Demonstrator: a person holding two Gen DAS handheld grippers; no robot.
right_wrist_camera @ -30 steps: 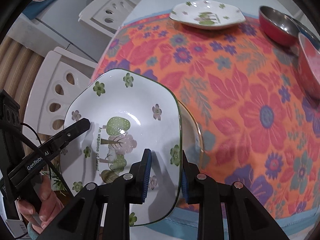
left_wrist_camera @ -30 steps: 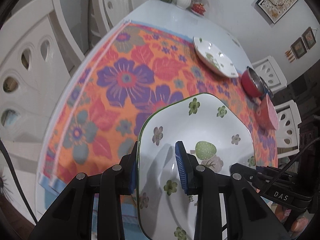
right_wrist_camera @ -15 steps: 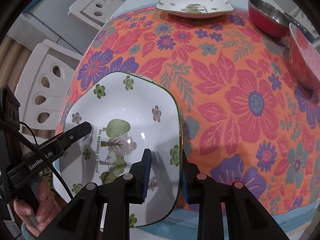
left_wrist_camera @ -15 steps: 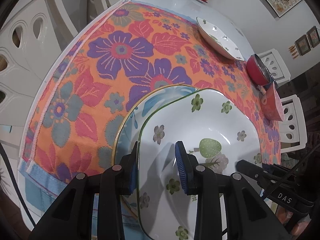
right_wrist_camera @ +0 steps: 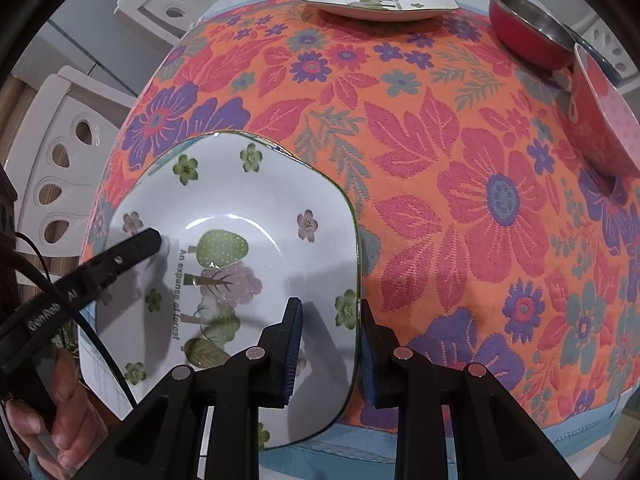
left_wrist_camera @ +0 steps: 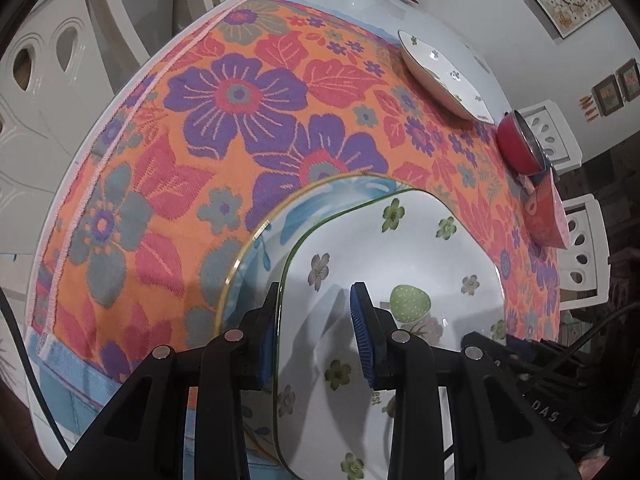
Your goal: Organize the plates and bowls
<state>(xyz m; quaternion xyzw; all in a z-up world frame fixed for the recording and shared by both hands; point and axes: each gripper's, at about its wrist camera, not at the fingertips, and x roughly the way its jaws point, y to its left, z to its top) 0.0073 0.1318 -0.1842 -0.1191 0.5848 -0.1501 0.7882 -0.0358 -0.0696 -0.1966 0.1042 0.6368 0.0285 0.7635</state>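
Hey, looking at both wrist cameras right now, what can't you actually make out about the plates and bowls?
- Blue-patterned plate: mostly covered by the forest plate in both views.
- Whether the two plates touch: rims overlap, unclear.
- Dark bowl: hidden behind the red bowl and pink bowl.
- Forest plate's near rim: behind the left gripper and right gripper.

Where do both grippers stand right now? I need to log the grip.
Left gripper: shut on the left rim of the forest plate.
Right gripper: shut on the right rim of the same plate.
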